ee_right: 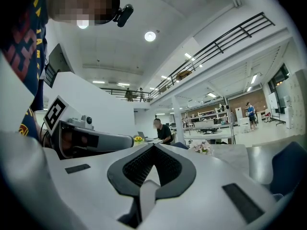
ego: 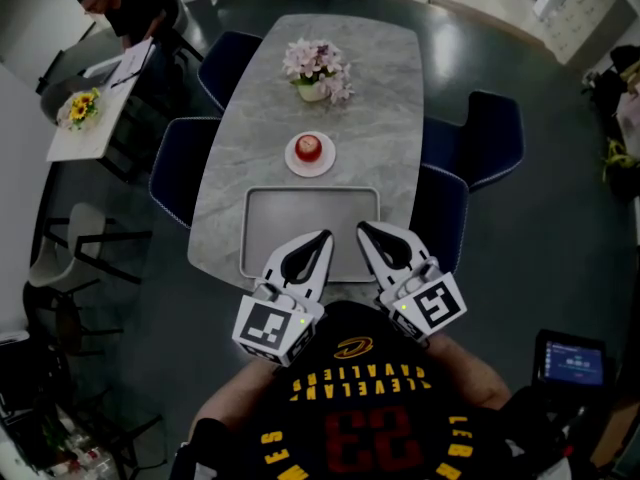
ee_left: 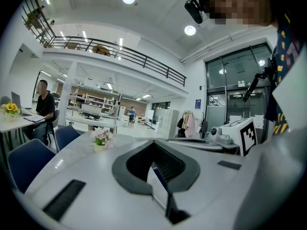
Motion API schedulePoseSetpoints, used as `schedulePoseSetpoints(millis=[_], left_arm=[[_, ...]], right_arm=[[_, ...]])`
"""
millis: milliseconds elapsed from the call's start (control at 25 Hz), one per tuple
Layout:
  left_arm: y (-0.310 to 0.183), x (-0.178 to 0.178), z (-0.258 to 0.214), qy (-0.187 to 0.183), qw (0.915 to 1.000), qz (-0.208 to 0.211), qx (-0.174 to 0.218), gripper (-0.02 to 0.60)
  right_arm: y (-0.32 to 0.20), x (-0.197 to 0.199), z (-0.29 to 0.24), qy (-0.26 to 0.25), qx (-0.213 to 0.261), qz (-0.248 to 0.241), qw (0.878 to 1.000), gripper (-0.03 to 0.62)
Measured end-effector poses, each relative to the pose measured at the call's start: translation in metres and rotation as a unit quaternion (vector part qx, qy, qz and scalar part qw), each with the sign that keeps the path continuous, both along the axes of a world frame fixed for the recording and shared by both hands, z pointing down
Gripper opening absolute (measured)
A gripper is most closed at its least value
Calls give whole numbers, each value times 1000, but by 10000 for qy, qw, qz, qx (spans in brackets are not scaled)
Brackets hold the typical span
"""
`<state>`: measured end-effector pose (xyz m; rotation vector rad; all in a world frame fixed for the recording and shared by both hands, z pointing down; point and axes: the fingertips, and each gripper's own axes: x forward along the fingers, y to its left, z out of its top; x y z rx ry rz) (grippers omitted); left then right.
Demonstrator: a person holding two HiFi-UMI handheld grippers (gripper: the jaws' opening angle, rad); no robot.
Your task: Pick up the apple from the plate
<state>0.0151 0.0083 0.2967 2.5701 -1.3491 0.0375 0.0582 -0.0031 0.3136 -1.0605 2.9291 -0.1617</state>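
A red apple (ego: 309,147) sits on a small white plate (ego: 294,163) near the middle of the grey marble table (ego: 380,98). Both grippers hover side by side over the near end of a grey tray (ego: 262,208), well short of the plate. My left gripper (ego: 325,236) is shut with nothing in it, and so is my right gripper (ego: 362,228). The left gripper view shows its jaw tips meeting (ee_left: 154,142); the right gripper view shows the same (ee_right: 153,145). Neither gripper view shows the apple or plate.
A vase of pink flowers (ego: 318,68) stands beyond the plate. Blue chairs (ego: 180,173) flank the table on both sides (ego: 480,138). A person sits at a side table (ego: 95,108) at the far left. A small screen (ego: 573,358) stands at the lower right.
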Motion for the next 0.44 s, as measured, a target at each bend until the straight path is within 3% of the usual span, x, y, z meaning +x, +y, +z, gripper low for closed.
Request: schedulePoseSetpoints(millis=[200,440], left_arm=[[-4,-4,11,-7,10000,12,-1,0],[-11,-8,4,-11,9999,0,-105,0]], right_arm=[[-6,0,10,1,-205,72,9998,6],[-12,-7,7,89,-36,82,9999,6]])
